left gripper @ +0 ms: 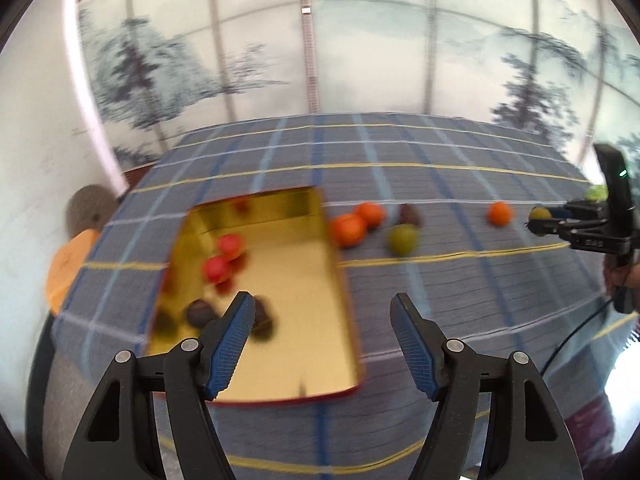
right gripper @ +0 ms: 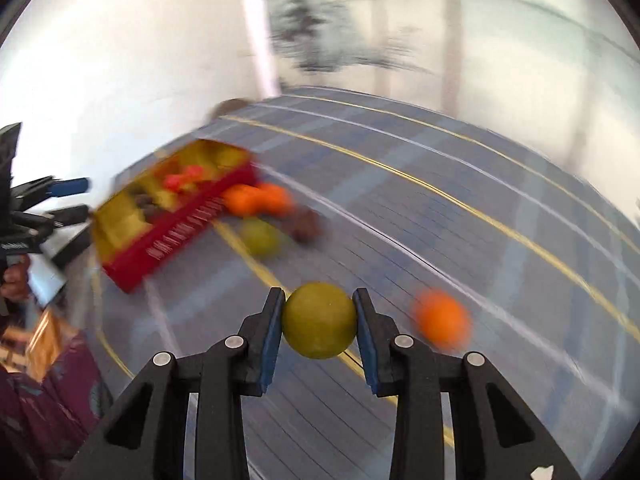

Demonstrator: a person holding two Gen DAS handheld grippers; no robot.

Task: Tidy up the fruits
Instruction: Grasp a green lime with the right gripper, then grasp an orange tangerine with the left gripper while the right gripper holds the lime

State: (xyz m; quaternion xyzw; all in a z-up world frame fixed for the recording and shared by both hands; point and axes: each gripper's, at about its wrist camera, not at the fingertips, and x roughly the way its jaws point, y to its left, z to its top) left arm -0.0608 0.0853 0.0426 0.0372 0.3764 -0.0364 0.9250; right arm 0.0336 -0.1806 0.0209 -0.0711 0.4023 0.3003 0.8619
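Observation:
A red box with a gold inside [left gripper: 288, 280] lies on the checked cloth and holds red fruits [left gripper: 224, 258] and dark fruits [left gripper: 200, 312]. My left gripper [left gripper: 322, 320] is open and empty above the box's near end. My right gripper [right gripper: 320, 320] is shut on a yellow-green fruit [right gripper: 319, 320], held above the cloth. It also shows at the right edge of the left wrist view [left gripper: 540, 216]. Loose on the cloth to the right of the box are two oranges [left gripper: 358, 222], a green fruit [left gripper: 403, 239], a dark fruit [left gripper: 410, 214] and a lone orange [left gripper: 499, 213].
The blue checked tablecloth [left gripper: 440, 280] covers the table, whose left edge runs beside the box. A person in orange [left gripper: 68, 256] is beyond that edge. A wall with tree pictures stands behind. Another green object [left gripper: 597, 191] sits at the far right.

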